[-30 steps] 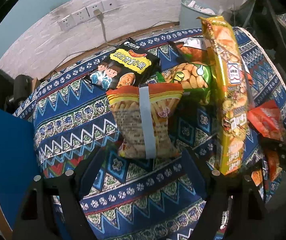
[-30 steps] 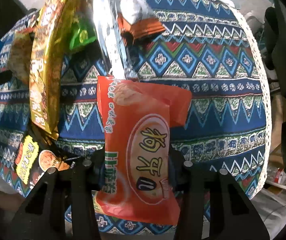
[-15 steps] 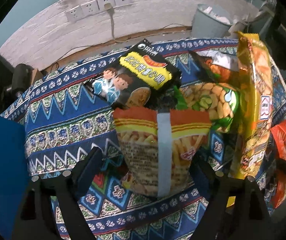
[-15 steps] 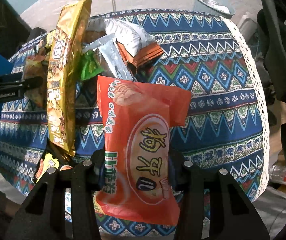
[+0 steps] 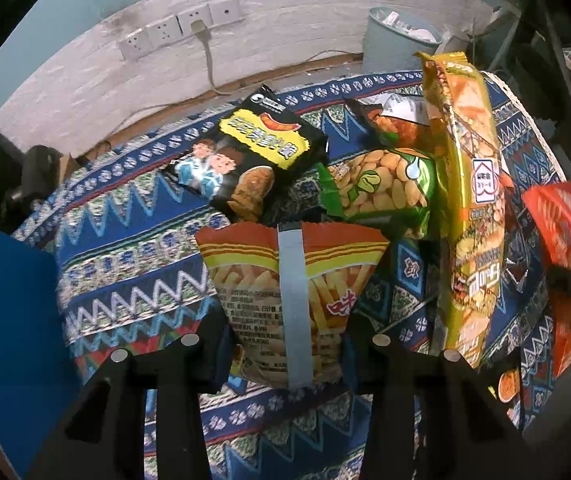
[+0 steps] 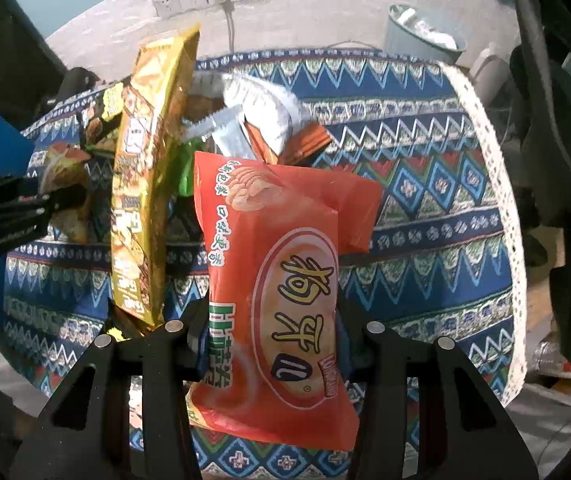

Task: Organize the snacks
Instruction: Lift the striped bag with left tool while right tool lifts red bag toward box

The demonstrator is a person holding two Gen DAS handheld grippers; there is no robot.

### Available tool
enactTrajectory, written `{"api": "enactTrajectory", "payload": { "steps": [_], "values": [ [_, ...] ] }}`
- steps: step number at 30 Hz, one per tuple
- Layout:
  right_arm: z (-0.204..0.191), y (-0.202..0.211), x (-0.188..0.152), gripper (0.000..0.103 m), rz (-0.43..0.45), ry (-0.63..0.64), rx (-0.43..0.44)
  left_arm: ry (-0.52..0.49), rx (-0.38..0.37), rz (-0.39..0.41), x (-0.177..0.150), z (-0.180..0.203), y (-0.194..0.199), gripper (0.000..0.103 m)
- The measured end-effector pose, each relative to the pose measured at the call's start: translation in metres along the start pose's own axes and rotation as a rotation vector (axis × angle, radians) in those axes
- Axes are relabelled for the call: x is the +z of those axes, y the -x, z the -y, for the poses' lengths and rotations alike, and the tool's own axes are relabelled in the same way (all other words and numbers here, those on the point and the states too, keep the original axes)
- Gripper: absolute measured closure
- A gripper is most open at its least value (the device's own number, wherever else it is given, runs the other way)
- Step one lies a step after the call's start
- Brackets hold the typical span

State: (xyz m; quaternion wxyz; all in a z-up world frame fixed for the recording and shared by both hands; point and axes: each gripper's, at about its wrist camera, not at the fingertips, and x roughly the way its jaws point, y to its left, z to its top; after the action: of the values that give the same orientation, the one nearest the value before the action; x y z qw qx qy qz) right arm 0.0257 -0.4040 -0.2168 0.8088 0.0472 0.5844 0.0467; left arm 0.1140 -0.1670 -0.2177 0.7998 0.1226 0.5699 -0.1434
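The bench [image 5: 133,276] is covered by a blue cloth with zigzag patterns and a white lace edge. Behind it stand a white brick wall with sockets [image 5: 181,30] and a grey bin [image 5: 397,46]. The left tool [image 5: 285,344] is clenched on a fries bag [image 5: 289,300], its back side with small print showing. The right tool [image 6: 269,336] is clenched on a red bag [image 6: 281,288] with large Chinese characters. A tall gold bag [image 5: 471,208], a green nut bag [image 5: 381,192] and a black bag [image 5: 245,160] lie on the cloth.
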Motion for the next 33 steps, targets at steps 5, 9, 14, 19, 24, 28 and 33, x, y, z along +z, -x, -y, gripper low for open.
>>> {"api": "enactTrajectory", "payload": {
  "steps": [5, 9, 14, 19, 24, 28, 33],
  "values": [
    [-0.010, 0.011, -0.001, 0.058, 0.039, 0.015, -0.009, -0.014, 0.030, 0.025, -0.009, -0.001, 0.020, 0.060],
    [-0.018, 0.018, 0.001, 0.058, 0.071, 0.029, -0.005, -0.009, 0.039, 0.037, -0.015, -0.005, 0.035, 0.060],
    [-0.032, 0.032, 0.006, 0.058, 0.108, 0.050, 0.008, -0.006, 0.040, 0.061, -0.018, -0.013, 0.053, 0.060],
    [-0.045, 0.043, 0.010, 0.058, 0.142, 0.083, 0.008, -0.006, 0.055, 0.087, -0.026, -0.012, 0.074, 0.060],
    [-0.059, 0.052, 0.014, 0.058, 0.165, 0.107, 0.019, -0.012, 0.070, 0.113, -0.033, -0.016, 0.094, 0.060],
    [-0.072, 0.060, 0.017, 0.058, 0.184, 0.133, 0.028, -0.009, 0.076, 0.122, -0.038, -0.021, 0.106, 0.060],
    [-0.091, 0.065, 0.021, 0.058, 0.194, 0.169, 0.053, 0.000, 0.087, 0.136, -0.046, -0.031, 0.119, 0.060]
  ]
}}
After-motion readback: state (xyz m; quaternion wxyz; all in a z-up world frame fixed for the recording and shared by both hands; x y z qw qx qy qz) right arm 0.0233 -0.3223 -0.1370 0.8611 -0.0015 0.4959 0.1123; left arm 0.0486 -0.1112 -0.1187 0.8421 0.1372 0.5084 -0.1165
